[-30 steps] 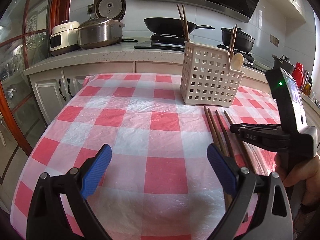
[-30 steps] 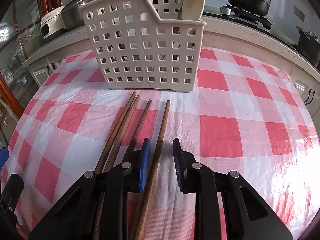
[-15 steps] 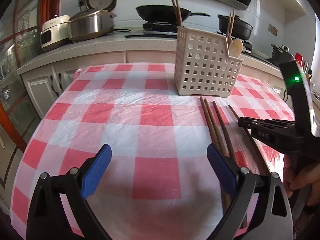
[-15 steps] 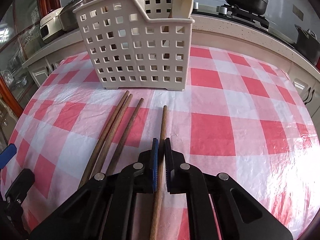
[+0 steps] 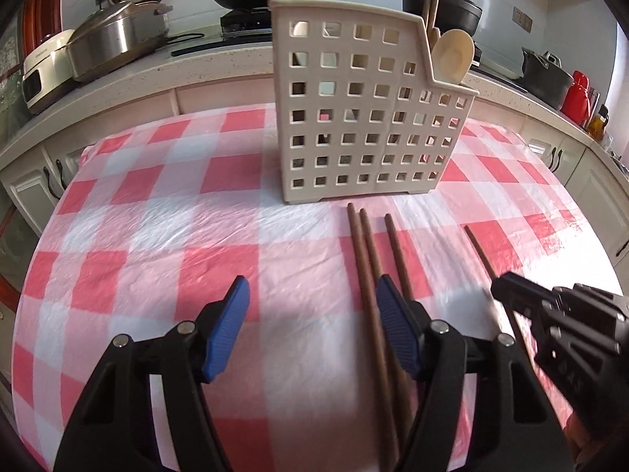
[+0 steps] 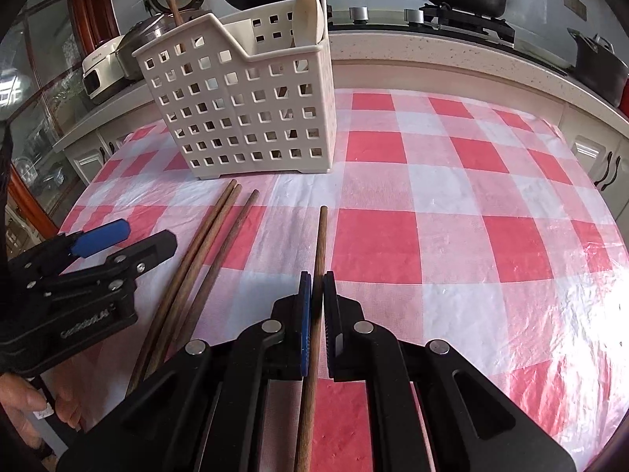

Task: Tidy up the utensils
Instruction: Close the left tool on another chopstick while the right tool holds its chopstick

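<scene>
Right wrist view: right gripper (image 6: 317, 275) is pinching one chopstick (image 6: 319, 244) on the table, left gripper (image 5: 312, 306) closing beside three others (image 5: 367, 267); next, lifting into basket (image 6: 251, 118).

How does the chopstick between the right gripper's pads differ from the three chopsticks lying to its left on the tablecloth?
The lone chopstick is clamped in the shut right gripper; the three chopsticks lie ungripped. It sits apart, while they lie close together beside the left gripper, whose jaws are closing. All are dark wood, pointing toward the basket.
</scene>
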